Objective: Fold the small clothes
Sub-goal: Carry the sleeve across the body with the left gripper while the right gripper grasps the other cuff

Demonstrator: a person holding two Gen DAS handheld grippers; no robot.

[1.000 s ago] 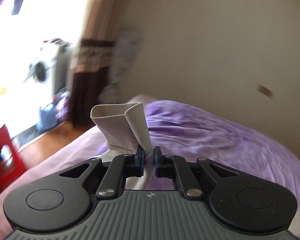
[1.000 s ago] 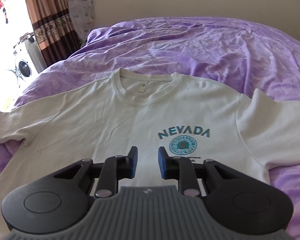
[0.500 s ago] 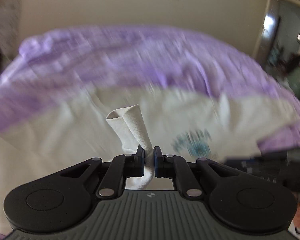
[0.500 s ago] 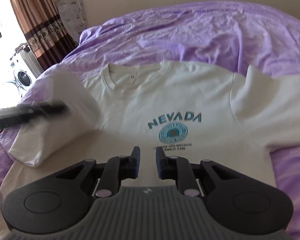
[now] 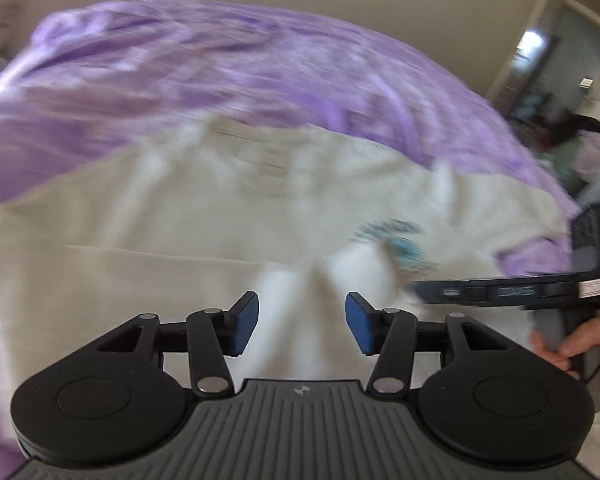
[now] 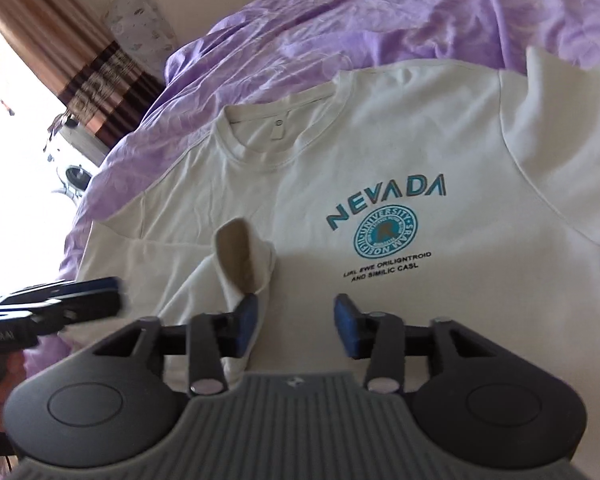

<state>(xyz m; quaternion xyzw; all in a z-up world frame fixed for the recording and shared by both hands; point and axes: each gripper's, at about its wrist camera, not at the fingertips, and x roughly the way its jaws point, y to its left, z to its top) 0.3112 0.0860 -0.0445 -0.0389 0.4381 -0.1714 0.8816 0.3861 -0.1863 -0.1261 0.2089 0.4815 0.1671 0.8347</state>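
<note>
Released, the sleeve now lies folded across the T-shirt; both grippers' fingers spread wide.

Both wrist views look closely down across the T-shirt.

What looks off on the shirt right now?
The left sleeve is folded onto the T-shirt but not flat: its cuff stands up in an open loop. The right sleeve is still spread on the purple bedspread, its top corner peaked. Both grippers, left and right, are open.
</note>
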